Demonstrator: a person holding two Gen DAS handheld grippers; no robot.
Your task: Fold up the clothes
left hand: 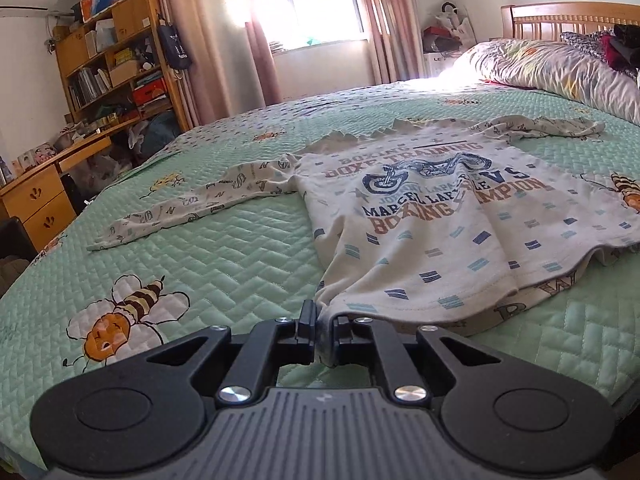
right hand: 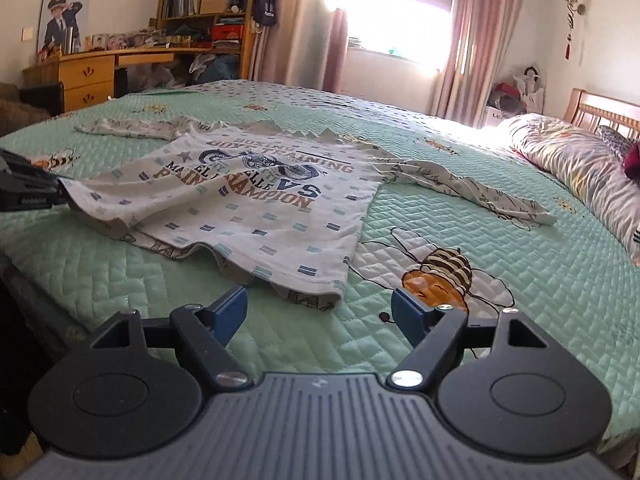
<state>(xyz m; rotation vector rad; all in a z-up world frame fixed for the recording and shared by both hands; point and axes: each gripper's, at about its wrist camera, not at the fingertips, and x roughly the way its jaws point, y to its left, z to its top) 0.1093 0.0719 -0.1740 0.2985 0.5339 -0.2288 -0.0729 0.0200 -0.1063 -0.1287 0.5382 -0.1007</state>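
A white long-sleeved shirt (left hand: 420, 216) with a boxing print lies face up on the green quilted bedspread (left hand: 208, 256), both sleeves spread out to the sides. My left gripper (left hand: 323, 322) is shut on the shirt's near hem corner, and the cloth is bunched between its black pads. In the right wrist view the shirt (right hand: 256, 200) lies ahead, with the left gripper (right hand: 56, 190) holding its left hem corner slightly off the bed. My right gripper (right hand: 320, 304) stands open just in front of the other hem corner (right hand: 320, 296), with nothing between its blue fingers (right hand: 234, 306).
A folded duvet and pillows (left hand: 560, 68) lie at the head of the bed by the wooden headboard (left hand: 568, 20). A wooden desk (right hand: 100, 68) and bookshelf (left hand: 112, 56) stand beyond the far side, with curtains and a window (right hand: 400, 8) behind. Bee prints decorate the bedspread.
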